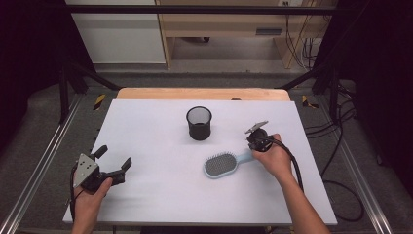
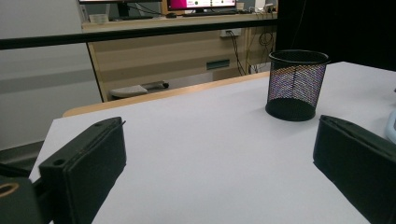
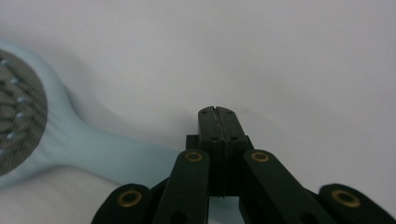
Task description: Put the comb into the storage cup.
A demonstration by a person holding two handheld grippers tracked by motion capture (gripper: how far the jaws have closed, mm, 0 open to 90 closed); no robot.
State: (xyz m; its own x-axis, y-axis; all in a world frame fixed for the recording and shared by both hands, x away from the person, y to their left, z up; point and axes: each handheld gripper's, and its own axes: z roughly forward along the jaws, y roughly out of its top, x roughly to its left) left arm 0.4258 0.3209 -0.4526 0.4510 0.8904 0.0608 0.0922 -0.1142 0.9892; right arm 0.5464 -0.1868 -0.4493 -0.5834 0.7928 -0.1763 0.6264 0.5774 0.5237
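At lower left of the high view, the left gripper (image 1: 114, 158) rests near the white table's (image 1: 146, 126) front-left corner, jaws spread wide on nothing, bare surface ahead. Right of centre, the right gripper (image 1: 254, 144) has its jaws pressed together at the handle of the pale blue oval hairbrush (image 1: 221, 165); whether they pinch it I cannot tell. A black mesh cup (image 1: 199, 123) stands apart behind the brush

wooden desk (image 1: 221, 24) | cables (image 1: 297, 44) | monitor (image 2: 201, 3) | floor (image 1: 44, 112)
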